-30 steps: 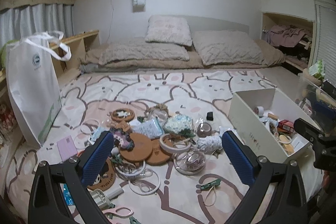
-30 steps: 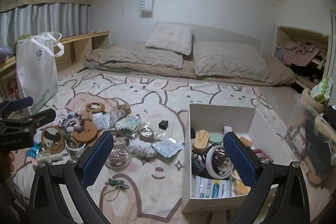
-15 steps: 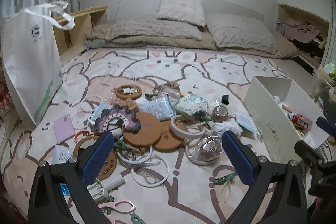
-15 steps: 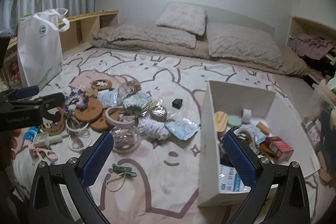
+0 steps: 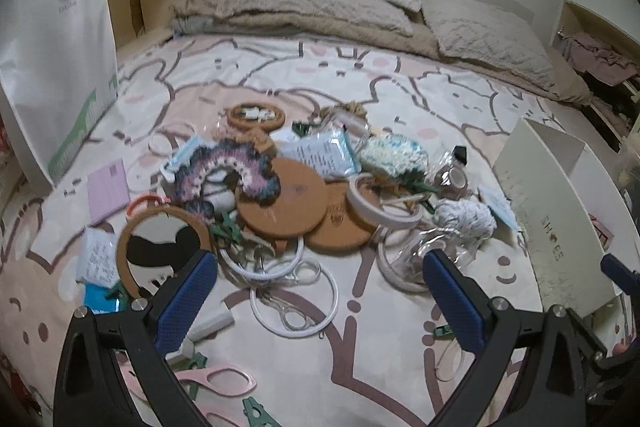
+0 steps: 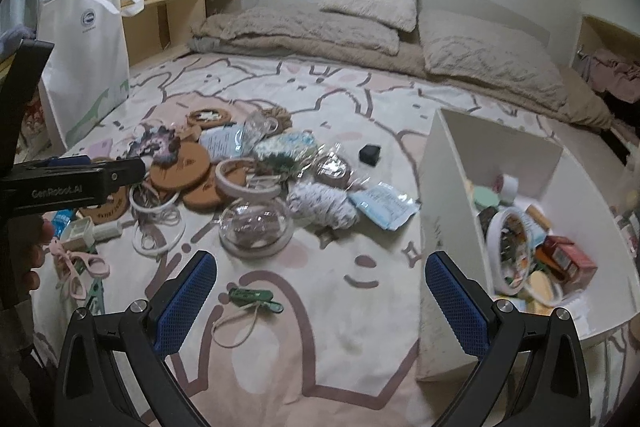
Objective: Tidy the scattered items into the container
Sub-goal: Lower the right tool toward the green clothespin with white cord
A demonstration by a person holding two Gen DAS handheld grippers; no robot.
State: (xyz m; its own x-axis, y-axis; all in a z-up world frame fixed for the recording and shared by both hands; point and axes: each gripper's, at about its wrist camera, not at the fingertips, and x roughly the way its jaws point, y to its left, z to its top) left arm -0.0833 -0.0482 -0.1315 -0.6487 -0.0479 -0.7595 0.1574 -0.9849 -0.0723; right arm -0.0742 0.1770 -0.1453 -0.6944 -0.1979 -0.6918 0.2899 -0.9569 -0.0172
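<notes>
Both tongs are spread wide with nothing between their blue pads: the left tongs (image 5: 316,291) hang over the near edge of the pile, the right tongs (image 6: 320,291) over bare bedspread (image 6: 360,367) between the pile and the white box (image 6: 444,227). The box stands at the right on the bed, already part filled. The scattered things lie heaped to its left: cork discs (image 5: 280,203), white rings (image 5: 294,301), a glass bowl (image 6: 254,227), a ball of yarn (image 6: 320,205), paper packets (image 6: 384,205) and green clips (image 6: 252,297).

The heap is the main risk, I think. Rings and cords overlap, so closing on one may drag its neighbours along or scatter them further. Thin rings on soft bedding could slip from the pads or be pressed into the cloth. The bowl looks smooth and may roll. The box's near wall stands high; a low carry could knock it.
</notes>
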